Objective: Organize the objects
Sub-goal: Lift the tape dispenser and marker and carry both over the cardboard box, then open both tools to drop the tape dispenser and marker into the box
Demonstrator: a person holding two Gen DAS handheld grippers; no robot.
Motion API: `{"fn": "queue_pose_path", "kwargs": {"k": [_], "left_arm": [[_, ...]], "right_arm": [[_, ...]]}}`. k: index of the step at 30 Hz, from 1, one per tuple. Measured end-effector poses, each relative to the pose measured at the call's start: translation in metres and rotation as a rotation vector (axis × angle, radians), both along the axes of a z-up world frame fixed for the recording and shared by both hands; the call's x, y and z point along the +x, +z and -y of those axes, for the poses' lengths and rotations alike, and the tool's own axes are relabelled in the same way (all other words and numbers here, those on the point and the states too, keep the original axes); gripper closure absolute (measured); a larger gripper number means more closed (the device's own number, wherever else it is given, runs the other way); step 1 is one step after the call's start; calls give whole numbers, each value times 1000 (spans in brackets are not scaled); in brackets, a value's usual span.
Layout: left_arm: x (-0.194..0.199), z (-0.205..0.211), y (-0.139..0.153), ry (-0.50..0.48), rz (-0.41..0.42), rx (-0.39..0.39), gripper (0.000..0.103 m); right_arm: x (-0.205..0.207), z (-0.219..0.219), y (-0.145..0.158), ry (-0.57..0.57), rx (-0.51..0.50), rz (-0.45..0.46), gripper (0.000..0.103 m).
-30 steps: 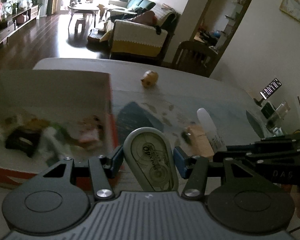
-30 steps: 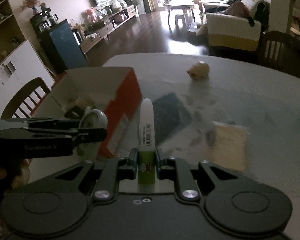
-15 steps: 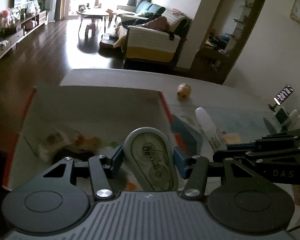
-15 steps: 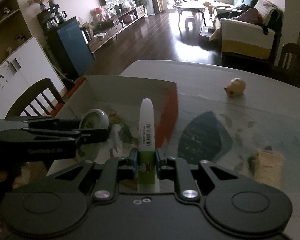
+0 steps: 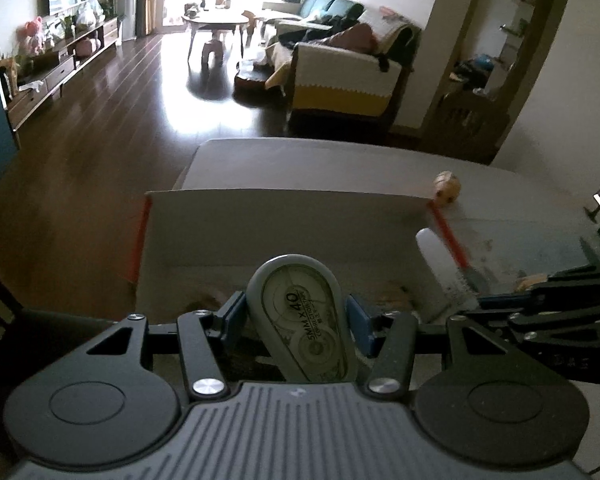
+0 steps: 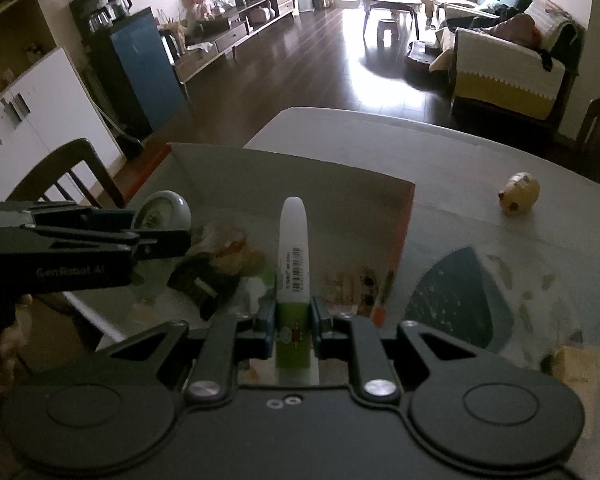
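Between the blue pads of the left gripper (image 5: 296, 316) sits a grey correction tape (image 5: 302, 320), clamped at its sides and pointing forward, and a second ago this gripper looked across the bare table with the box off to its left; now it faces squarely over the open cardboard box (image 5: 284, 216), whose pale far wall fills the middle of its view. The right gripper (image 6: 293, 330) has swung the same way: it grips a green-and-white glue pen (image 6: 293, 256) by its lower body, tip forward, and the box that lay to its left now lies directly ahead, with a dark packet (image 6: 204, 280) and other blurred bits on its floor. Both carried things therefore hang above the box, so the carrying looks done and letting go is probably next. Each gripper is held roughly level and tilted slightly downward, side by side, the left one reaching across in the right view. A small round toy (image 6: 518, 198) sits on the table (image 6: 480, 168) beyond the box, well apart.
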State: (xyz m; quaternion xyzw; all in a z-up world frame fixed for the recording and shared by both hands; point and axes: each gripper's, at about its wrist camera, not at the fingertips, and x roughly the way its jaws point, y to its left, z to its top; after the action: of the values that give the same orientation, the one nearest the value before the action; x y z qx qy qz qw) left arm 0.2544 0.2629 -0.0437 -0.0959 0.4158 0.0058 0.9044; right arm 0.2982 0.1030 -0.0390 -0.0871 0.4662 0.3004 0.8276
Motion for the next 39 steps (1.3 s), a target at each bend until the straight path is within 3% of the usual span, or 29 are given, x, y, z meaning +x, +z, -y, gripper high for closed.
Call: {"fn": "queue_pose_path", "kwargs": {"k": [7,19,30,35,39], "left_arm": [[28,-1,-19,-51,-48,53,49],[46,5,-52,-110,-144,55,49],[52,8,-62,-115,-201,64,49],[50,5,-63,-98,-210,62,48],[47,7,-61,-82,-196,55,42]], "right_arm": [[18,-22,-17,6,-58,5,86],[24,-39,-50,38,-140,-42,86],[19,-42,-52,71,-157,-46,85],[15,-38,-47,92,-145,-45,79],[11,-37,-43,103,-128,-46,72]]}}
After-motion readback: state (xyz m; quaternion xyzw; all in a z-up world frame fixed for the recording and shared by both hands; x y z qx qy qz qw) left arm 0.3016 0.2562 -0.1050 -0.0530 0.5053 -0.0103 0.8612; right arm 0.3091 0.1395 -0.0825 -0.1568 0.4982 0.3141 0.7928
